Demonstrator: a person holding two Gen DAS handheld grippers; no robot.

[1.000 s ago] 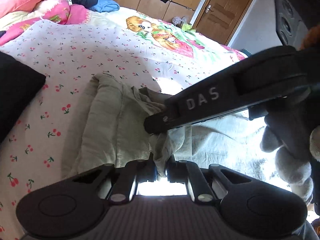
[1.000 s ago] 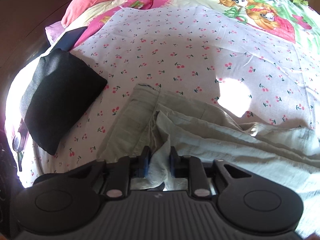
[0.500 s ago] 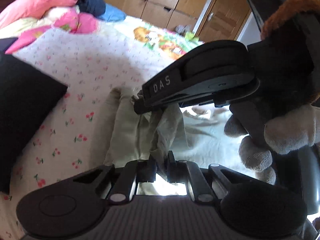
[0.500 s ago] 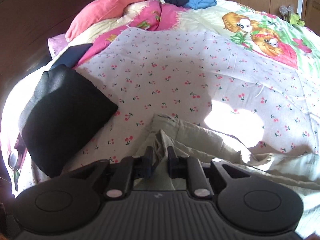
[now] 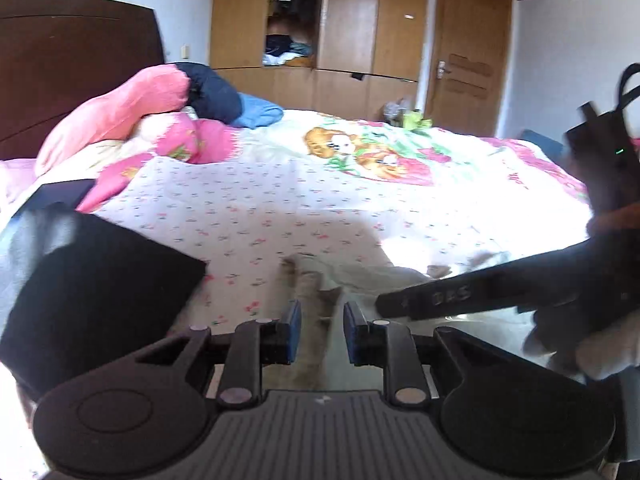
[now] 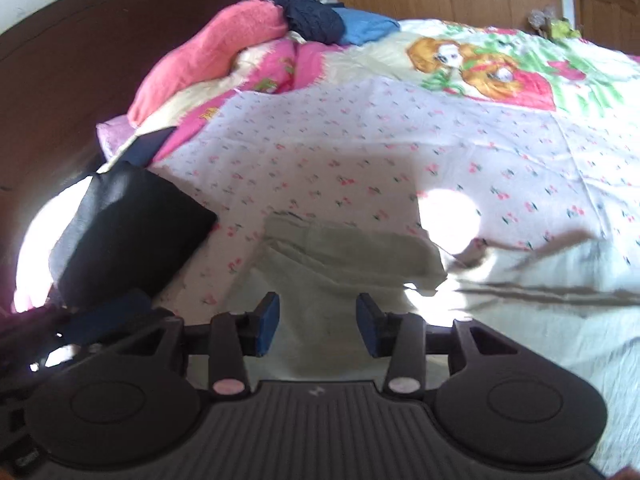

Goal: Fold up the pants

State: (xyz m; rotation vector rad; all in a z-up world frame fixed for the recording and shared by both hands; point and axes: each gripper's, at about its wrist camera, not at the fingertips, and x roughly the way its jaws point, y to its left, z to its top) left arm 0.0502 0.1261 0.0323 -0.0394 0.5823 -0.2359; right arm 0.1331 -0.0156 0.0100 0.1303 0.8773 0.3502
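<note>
Pants [image 6: 352, 256]: pale khaki, soft, creased fabric, laid flat on cherry-print bed sheet [image 6: 360, 148]. Black square cushion [image 6: 132, 228] seen just left of pants. Left gripper [image 5: 319, 330] jaws parted, nothing clamped, pants below gap. Right gripper [image 6: 318, 322] jaws spread wide, empty, hovering over folded pants edge.

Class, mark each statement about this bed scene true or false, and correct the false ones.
1. Both tongs are open. True: left tongs, right tongs.
2. The pale green cloth pants lie on the cherry-print bedsheet. True.
3. The black square cushion lies on top of the pants. False: it lies beside them, apart.
4. The right tongs grip the pants. False: the jaws stand apart, holding nothing.
</note>
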